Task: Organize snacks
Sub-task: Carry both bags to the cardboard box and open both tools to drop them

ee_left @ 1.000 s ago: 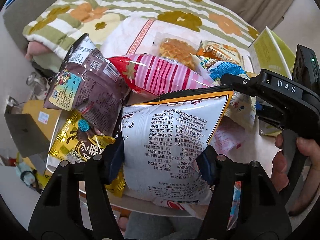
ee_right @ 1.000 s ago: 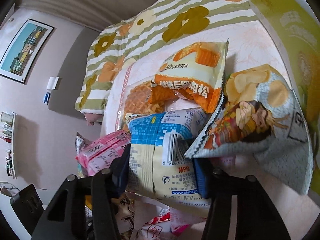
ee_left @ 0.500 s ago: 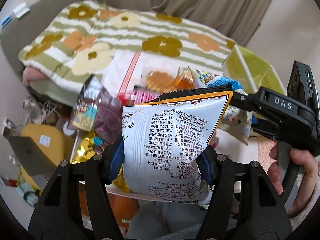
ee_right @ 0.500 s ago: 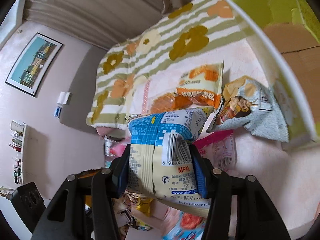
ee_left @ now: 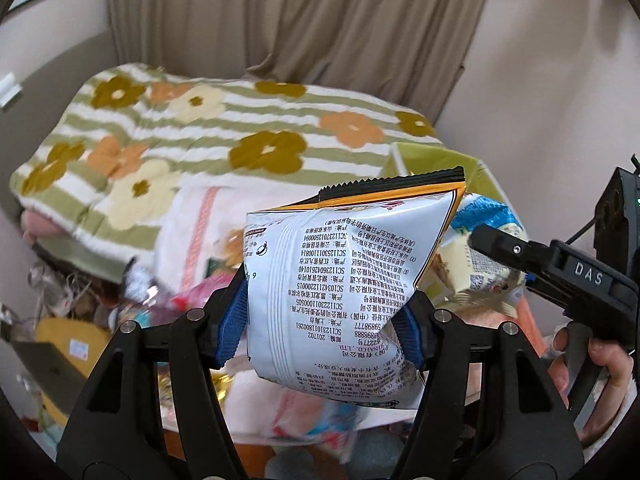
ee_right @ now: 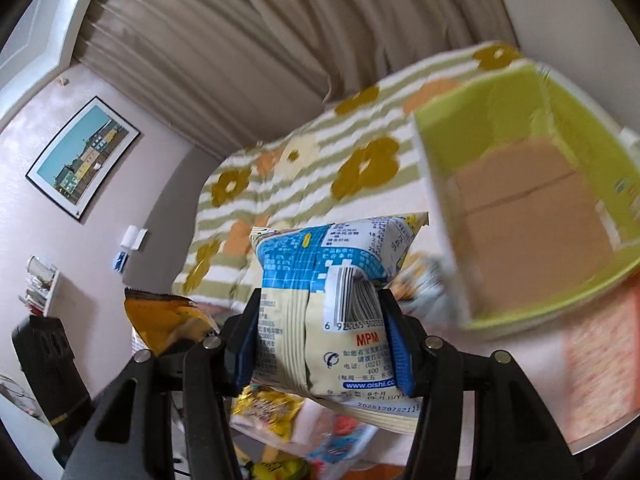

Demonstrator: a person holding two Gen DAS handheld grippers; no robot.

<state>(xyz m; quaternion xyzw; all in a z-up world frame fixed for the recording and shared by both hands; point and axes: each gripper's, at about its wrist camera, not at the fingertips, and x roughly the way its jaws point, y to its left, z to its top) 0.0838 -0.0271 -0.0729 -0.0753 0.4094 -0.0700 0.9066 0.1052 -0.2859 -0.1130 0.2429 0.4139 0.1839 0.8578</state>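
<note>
Blue pads of the left gripper (ee_left: 322, 322) press on both sides of a white snack bag (ee_left: 344, 284) with black print and a black-and-orange serrated top seam; the bag stands upright between the two fingers, its lower half clamped and its top rising clear above the fingertips. The right gripper (ee_right: 322, 338) is likewise closed on one blue-and-cream snack bag (ee_right: 332, 300), its barcode facing the camera, with the bag's lower part pinched between the pads and its blue top projecting beyond them. Two bags are held, one per gripper. In the left wrist view the right gripper and its bag appear at the right edge, with a person's hand (ee_left: 596, 364) on the handle. One green box (ee_right: 532, 204) with a brown cardboard floor lies open on the bed, to the right of the blue-and-cream bag. One floral striped blanket (ee_left: 192, 128) covers the bed behind. Further snack packets (ee_right: 272, 404) lie blurred below the fingers; their number cannot be told.
</note>
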